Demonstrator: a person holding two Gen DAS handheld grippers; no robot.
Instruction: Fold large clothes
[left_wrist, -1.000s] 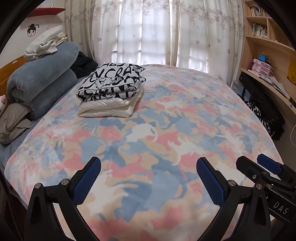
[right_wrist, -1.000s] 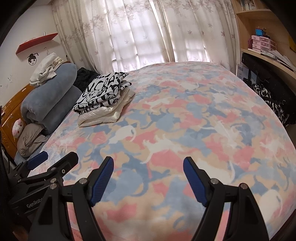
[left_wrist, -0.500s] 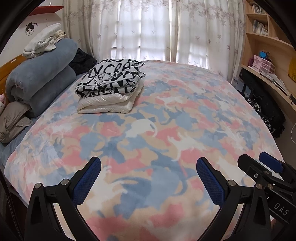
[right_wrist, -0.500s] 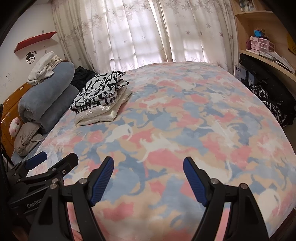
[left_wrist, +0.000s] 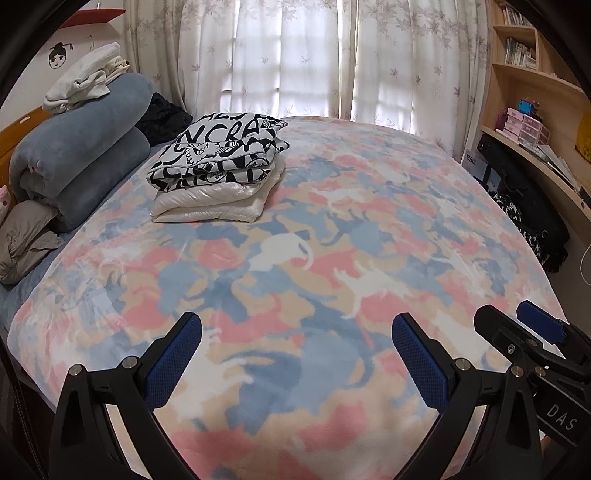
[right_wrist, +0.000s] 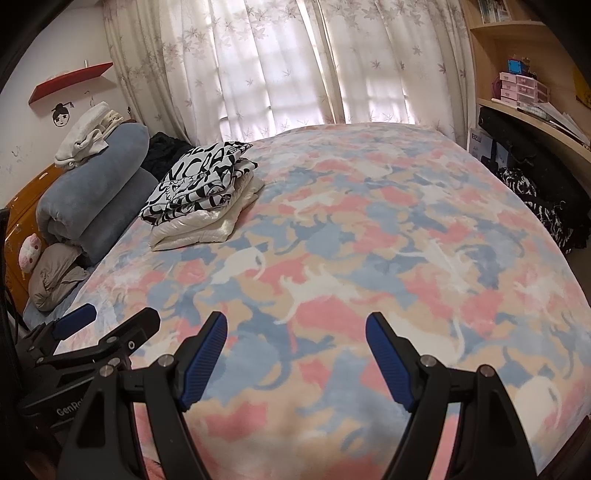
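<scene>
Both blue-padded black tools, left tool (left_wrist: 295, 350) and right tool (right_wrist: 295, 350), hang spread and empty over the pastel cat-print bed blanket's (left_wrist: 332, 240) near edge; folded black-and-white printed garment (left_wrist: 221, 151) tops the folded white puffy jacket (left_wrist: 214, 203) near its far left corner.

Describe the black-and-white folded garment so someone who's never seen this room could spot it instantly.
Start at the bed with the pastel cat-print blanket; look to its far left side, near the rolled blue-grey duvet. Two folded items are stacked there: the black-and-white lettered garment lies on top of a shiny cream-white folded garment. It is the only piece with bold black graffiti-style lettering.
</scene>
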